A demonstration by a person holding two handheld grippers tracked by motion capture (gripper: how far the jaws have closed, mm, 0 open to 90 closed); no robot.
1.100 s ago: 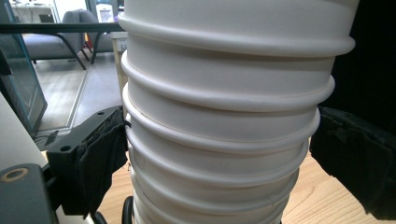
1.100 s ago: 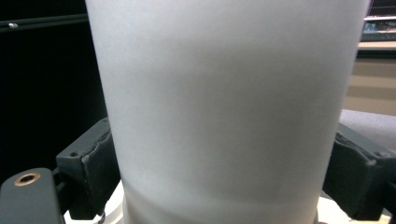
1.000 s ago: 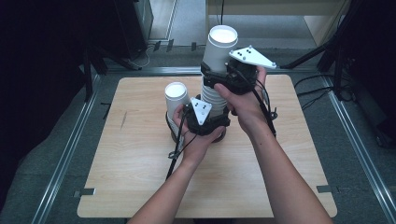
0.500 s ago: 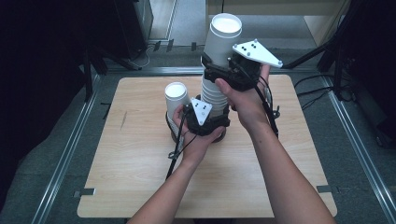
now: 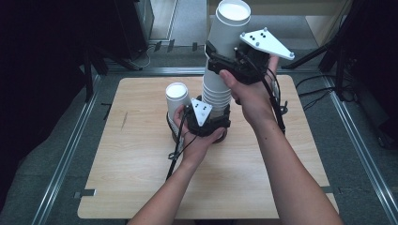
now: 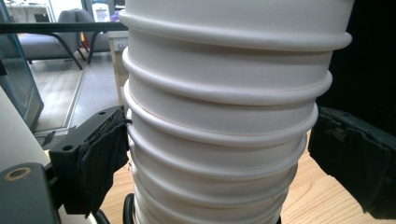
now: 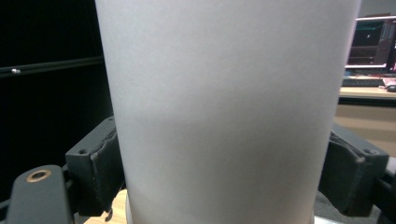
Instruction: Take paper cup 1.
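The wooden tabletop (image 5: 141, 187) carries a tall stack of white paper cups (image 5: 217, 91) near its middle, long axis nearly upright, leaning slightly, mouths up. Rolled rims ring the lower cups, nested one inside another. The top paper cup (image 5: 228, 33) rises partly out of the stack, its smooth wall clenched between the pads of the right tool (image 5: 220, 63), whose jaws have just been closing. The left tool (image 5: 206, 126) grips the stack's lower rims. A single paper cup (image 5: 177, 96) stands just left.
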